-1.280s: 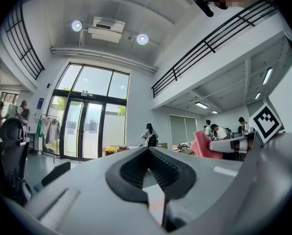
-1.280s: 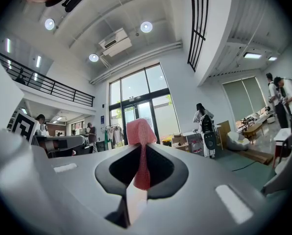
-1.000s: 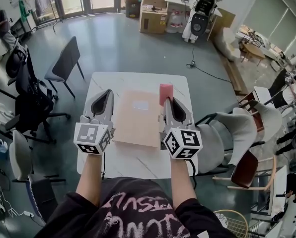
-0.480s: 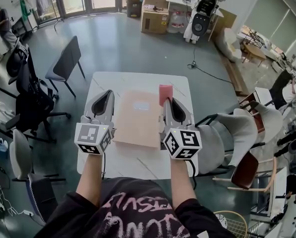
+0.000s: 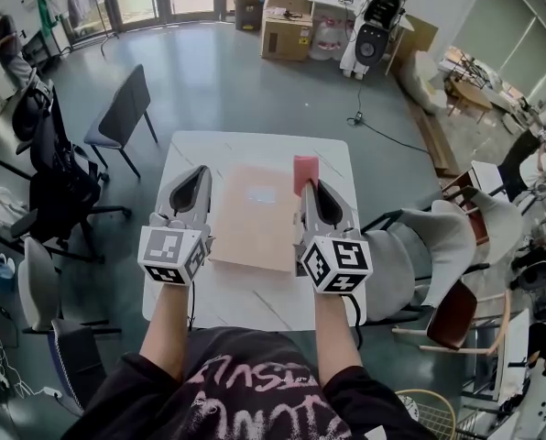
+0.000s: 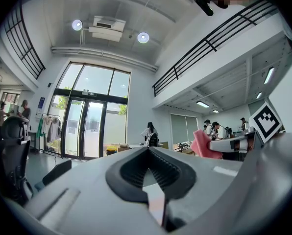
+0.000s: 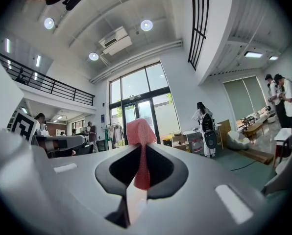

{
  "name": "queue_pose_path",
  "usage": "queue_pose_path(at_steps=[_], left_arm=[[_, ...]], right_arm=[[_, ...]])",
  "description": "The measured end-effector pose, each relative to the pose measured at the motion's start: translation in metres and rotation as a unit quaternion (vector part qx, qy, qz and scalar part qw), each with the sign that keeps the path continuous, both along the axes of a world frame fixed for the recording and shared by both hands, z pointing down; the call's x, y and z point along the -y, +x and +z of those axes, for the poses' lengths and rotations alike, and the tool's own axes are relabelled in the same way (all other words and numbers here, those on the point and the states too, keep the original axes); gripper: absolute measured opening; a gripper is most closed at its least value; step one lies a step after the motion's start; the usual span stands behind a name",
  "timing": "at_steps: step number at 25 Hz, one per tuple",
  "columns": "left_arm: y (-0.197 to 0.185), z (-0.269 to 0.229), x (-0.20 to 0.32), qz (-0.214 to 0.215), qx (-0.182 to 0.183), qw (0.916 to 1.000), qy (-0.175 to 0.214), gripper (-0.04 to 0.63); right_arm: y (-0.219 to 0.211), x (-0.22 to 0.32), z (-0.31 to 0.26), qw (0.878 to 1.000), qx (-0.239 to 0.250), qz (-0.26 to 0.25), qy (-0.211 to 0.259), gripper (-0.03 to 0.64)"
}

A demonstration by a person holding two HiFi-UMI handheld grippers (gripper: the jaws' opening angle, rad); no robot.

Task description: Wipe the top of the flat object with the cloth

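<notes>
Right gripper [image 5: 311, 189] is clenched on the pink cloth [image 5: 306, 170]. In the right gripper view the cloth [image 7: 140, 131] is nipped between the two closed jaws and stands up above them in a folded tuft. Left gripper [image 5: 198, 174] is closed too, but its own view shows the jaws meeting with nothing caught in them.

Between the two grippers, at the middle of the head view, the flat object [image 5: 255, 214], a tan board, lies on the white table [image 5: 189, 149]. Its long axis runs up and down the frame, away from the person, with a slight tilt. The cloth sits just at the board's upper right corner, so the surface to be wiped lies to the left of the cloth and toward the bottom of the frame. I can't tell from above whether the cloth touches the board or hangs over it.

The way I read it, the right gripper is the one placed to wipe. It would need to go down and leftward onto the board, then sweep along that long axis. The left gripper flanks the board's left edge, free to steady it.
</notes>
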State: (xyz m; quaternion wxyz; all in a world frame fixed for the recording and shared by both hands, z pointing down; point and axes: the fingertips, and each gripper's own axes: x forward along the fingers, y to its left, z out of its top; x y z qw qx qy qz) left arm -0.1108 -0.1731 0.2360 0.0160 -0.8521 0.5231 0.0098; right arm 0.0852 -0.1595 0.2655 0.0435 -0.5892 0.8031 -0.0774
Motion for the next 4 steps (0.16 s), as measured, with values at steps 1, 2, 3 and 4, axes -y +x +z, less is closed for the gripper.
queue_pose_path(at_steps=[1,2,3,4], left_arm=[[-0.0002,0.0003,0.0002,0.0,0.0,1.0,0.0,0.0],[-0.0003,0.0004,0.0003,-0.001,-0.001,1.0,0.0,0.0],[-0.0005,0.0004,0.0003,-0.001,-0.001,1.0,0.0,0.0],[-0.0006,0.0004,0.0004,-0.001,-0.001,1.0,0.0,0.0]], right_arm=[[-0.0002,0.0003,0.0001,1.0,0.0,0.0,0.0,0.048],[-0.0004,0.0005,0.0,1.0,0.001,-0.001,0.0,0.049],[-0.0007,0.0006,0.0,1.0,0.001,-0.001,0.001,0.049],[-0.001,0.0007,-0.0001,1.0,0.001,-0.001,0.001,0.049]])
